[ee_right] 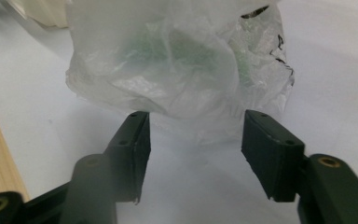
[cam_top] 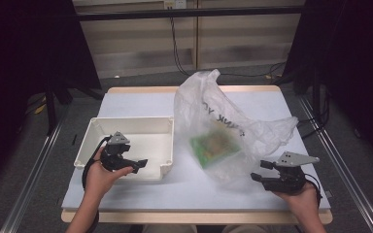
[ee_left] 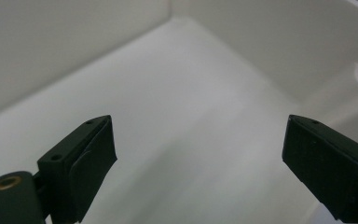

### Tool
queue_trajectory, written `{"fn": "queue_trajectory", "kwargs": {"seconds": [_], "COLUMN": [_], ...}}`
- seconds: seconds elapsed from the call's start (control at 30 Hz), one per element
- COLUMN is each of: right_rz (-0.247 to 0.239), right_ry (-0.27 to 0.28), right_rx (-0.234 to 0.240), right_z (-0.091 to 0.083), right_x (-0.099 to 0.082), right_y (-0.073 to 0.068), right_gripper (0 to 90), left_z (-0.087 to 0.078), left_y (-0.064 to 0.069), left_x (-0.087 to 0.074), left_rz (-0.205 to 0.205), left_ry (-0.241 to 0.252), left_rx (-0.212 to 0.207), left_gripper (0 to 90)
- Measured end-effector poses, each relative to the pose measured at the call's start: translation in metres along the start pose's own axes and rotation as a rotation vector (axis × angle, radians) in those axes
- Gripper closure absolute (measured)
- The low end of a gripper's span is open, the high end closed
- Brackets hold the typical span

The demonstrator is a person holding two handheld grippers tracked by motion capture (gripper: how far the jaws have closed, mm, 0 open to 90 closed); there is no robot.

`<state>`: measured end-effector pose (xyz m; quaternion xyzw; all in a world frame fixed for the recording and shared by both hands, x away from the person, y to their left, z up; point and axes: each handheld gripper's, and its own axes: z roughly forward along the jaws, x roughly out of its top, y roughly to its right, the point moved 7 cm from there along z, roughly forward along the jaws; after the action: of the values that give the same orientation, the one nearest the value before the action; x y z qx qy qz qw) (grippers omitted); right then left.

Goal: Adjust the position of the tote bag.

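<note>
Thin, crinkled plastic is what the work turns on: a translucent bag [cam_top: 223,128] slumps on the white worktop [cam_top: 141,196], with a green packet [cam_top: 212,148] showing dimly through its wall. The right gripper [ee_right: 195,135] lies low and level, aimed at the bag's near bottom edge, which sits just ahead of its jaws and slightly above the gap between them; the jaws stand partly apart with nothing pinched, the film not yet between the pads. I take that low approach as a way to catch a fold near the base, where the plastic bunches. Off to the other side, the left gripper [cam_top: 126,162] hangs inside the white bin [cam_top: 94,131], jaws wide and empty, the bin's bare floor and walls ahead of them. It seems parked there to steady or mark the bin as the place the packet should go.
</note>
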<state>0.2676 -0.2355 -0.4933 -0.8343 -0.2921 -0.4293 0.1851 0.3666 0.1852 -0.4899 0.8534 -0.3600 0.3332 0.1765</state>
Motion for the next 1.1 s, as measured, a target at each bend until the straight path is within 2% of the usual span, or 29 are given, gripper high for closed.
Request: {"fn": "queue_trajectory", "kwargs": {"seconds": [0.03,0.1,0.2,0.23,0.27,0.33,0.43,0.5,0.53,0.77,0.8,0.83,0.9,1.1], "right_rz": [-0.002,-0.003,-0.012,-0.012,-0.014,-0.024,-0.04,-0.043,-0.044,-0.052,-0.053,-0.052,-0.053,-0.039], "right_ry": [0.007,0.029,0.045,0.045,0.046,0.05,0.035,0.033,0.025,0.043,0.044,0.049,0.05,0.064], "right_rx": [-0.003,0.005,0.019,0.019,0.028,0.061,0.076,0.102,0.105,0.137,0.136,0.15,0.151,0.198], "right_z": [0.0,0.0,0.001,0.001,0.002,0.004,0.008,0.012,0.013,0.018,0.019,0.02,0.021,0.029], "right_x": [0.001,0.005,0.009,0.009,0.01,0.011,0.012,0.013,0.013,0.019,0.02,0.021,0.022,0.03], "right_y": [0.0,-0.002,-0.004,-0.004,-0.005,-0.01,-0.016,-0.022,-0.024,-0.036,-0.036,-0.039,-0.04,-0.049], "right_gripper": [46.5,50.5,60.2,60.2,62.0,67.2,75.8,81.4,82.3,88.8,89.3,89.4,89.4,89.5], "left_z": [0.0,-0.001,-0.001,-0.001,-0.001,-0.002,-0.002,-0.003,-0.002,-0.003,-0.003,-0.003,-0.003,-0.008], "left_y": [0.001,0.002,0.003,0.003,0.006,0.006,0.008,0.009,0.012,0.021,0.023,0.025,0.026,0.036], "left_x": [0.0,0.001,0.003,0.003,0.004,0.005,0.007,0.008,0.009,0.014,0.014,0.015,0.015,0.018], "left_rz": [0.003,0.004,0.01,0.01,0.007,0.014,0.015,0.021,0.018,0.035,0.035,0.036,0.036,0.056], "left_ry": [-0.005,-0.005,-0.004,-0.004,0.002,0.003,0.01,0.006,0.013,0.027,0.021,0.03,0.028,0.029], "left_rx": [0.009,-0.001,0.003,0.003,-0.014,-0.005,-0.014,-0.014,-0.027,-0.044,-0.059,-0.052,-0.059,-0.074], "left_gripper": [9.3,9.5,10.4,10.7,10.7,10.9,11.0,11.4,11.5,11.9,12.1,12.1,12.4,12.6]}}
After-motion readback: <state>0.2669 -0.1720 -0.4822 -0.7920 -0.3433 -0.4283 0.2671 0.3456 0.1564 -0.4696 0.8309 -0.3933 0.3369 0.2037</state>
